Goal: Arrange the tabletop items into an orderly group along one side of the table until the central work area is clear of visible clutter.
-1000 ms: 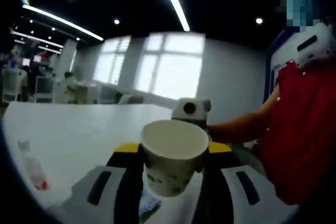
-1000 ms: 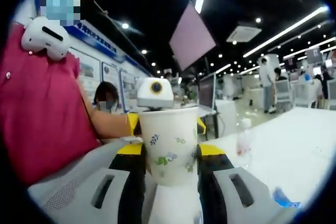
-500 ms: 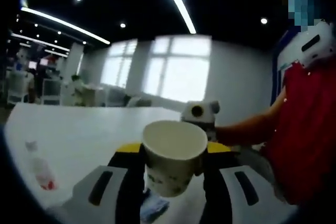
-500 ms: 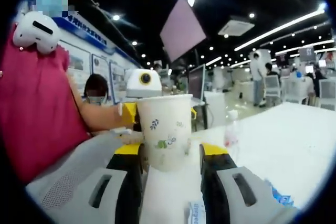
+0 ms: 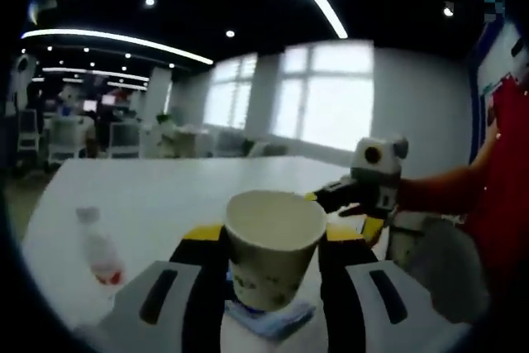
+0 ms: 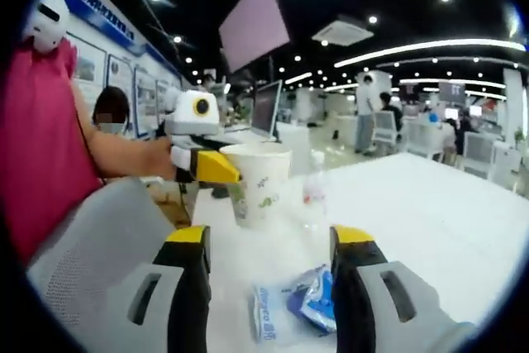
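Observation:
A white paper cup [image 5: 273, 245] with a small leaf print sits between the jaws of my left gripper [image 5: 271, 236], which is shut on it. The right gripper view shows the same cup [image 6: 260, 181] held above the white table [image 6: 430, 204] by the left gripper [image 6: 234, 174]. My right gripper [image 6: 270, 237] is open, its jaws wide apart, a short way back from the cup. A blue and white packet [image 6: 299, 305] lies on the table between those jaws. A small clear bottle [image 6: 313, 194] with a red label stands just beyond the cup.
The person in a red top [image 6: 40, 150] stands at the table's near side. The bottle [image 5: 99, 247] stands toward the left on the table [image 5: 173, 196], and the packet [image 5: 269, 317] lies under the cup. The right gripper [image 5: 364, 192] comes in from the right. Desks and people fill the room behind.
My right gripper has opened, let go of the cup and drawn back from it. The cup stays in my left gripper. Both views have swung toward the table.

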Demonstrator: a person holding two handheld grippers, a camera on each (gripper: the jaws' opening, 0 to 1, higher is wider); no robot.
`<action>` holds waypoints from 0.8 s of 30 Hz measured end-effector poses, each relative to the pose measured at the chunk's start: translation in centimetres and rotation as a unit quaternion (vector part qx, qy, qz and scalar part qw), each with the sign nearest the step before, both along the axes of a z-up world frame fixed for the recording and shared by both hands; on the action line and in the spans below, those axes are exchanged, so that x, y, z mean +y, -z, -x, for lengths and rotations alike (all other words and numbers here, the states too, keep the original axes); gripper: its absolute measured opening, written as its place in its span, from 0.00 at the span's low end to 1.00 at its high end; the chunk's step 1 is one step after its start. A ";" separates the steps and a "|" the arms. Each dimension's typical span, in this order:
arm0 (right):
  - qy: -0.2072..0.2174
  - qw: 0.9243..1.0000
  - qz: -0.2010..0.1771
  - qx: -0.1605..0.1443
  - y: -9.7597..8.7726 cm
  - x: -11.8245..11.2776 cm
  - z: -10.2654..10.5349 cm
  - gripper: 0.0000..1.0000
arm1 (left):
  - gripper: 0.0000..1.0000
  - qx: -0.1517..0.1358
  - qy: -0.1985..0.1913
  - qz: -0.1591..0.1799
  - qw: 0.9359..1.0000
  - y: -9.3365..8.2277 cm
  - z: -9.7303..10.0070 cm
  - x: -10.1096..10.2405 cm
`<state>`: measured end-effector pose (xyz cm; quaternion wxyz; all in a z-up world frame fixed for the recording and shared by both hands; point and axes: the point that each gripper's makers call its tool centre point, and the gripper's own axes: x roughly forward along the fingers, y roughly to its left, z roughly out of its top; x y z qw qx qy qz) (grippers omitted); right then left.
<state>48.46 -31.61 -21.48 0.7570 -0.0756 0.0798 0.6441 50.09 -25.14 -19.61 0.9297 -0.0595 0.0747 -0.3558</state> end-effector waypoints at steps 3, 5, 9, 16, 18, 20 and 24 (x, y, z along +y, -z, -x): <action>0.014 1.000 0.000 0.006 0.1 -0.2 -0.3 0.65 | 0.40 0.008 -0.013 -0.005 1.000 0.9 -0.8 0.5; 0.026 1.000 0.007 0.005 0.5 -0.4 -0.4 0.72 | 0.40 0.006 -0.031 -0.021 0.999 1.4 -1.6 1.1; 0.045 0.999 0.030 -0.005 1.4 -0.7 -0.5 0.84 | 0.40 0.014 -0.064 -0.027 0.998 2.3 -3.2 2.1; 0.083 0.996 0.039 0.011 2.1 -1.5 -1.2 0.99 | 0.39 0.033 -0.109 -0.036 0.993 4.5 -5.4 3.1; 0.085 0.996 0.040 0.005 1.8 -1.5 -0.9 0.99 | 0.39 0.036 -0.118 -0.047 0.991 5.2 -5.9 3.4; 0.086 0.995 0.041 -0.002 1.5 -1.3 -0.5 0.99 | 0.39 0.045 -0.133 -0.037 0.989 5.7 -6.4 3.7; 0.085 0.995 0.059 -0.013 1.9 -0.6 0.5 0.99 | 0.40 0.052 -0.156 -0.041 0.986 6.4 -7.5 4.2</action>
